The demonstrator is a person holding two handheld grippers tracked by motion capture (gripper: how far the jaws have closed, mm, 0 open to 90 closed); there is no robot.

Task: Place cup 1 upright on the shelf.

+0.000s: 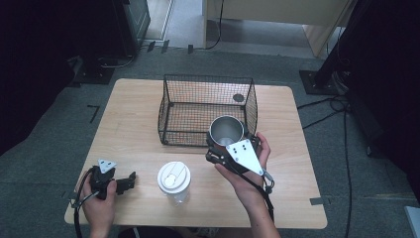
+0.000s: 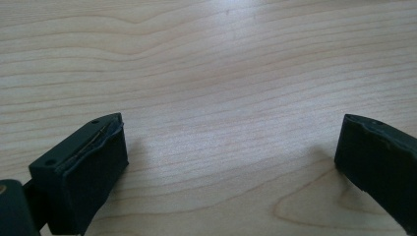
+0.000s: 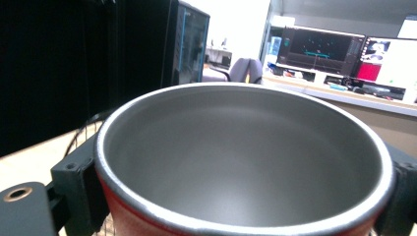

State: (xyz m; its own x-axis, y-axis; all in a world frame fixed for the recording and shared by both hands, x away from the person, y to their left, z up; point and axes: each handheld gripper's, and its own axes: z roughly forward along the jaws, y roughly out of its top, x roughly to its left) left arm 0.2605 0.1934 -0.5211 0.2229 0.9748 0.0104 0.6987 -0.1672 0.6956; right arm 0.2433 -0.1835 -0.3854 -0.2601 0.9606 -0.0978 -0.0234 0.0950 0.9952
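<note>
Right hand-held gripper [image 1: 223, 145] clamped the red steel-lined mug [image 1: 226, 130] by its sides, upright, at the black wire basket's [image 1: 171, 106] near edge, likely for loading. Left hand-held gripper [image 1: 130, 179] rested open on the wooden counter [image 1: 133, 99].

The table [image 1: 133, 99] is carrying one wire basket [image 1: 208, 106] in the upper middle of the frame. One metal cup [image 1: 226, 130] is showing at the centre right, and one clear bottle with a white lid [image 1: 174, 181] is standing at the lower middle. Two grippers are showing: the left gripper [image 1: 130, 180] at the lower left, the right gripper [image 1: 218, 148] at the centre right.
</note>
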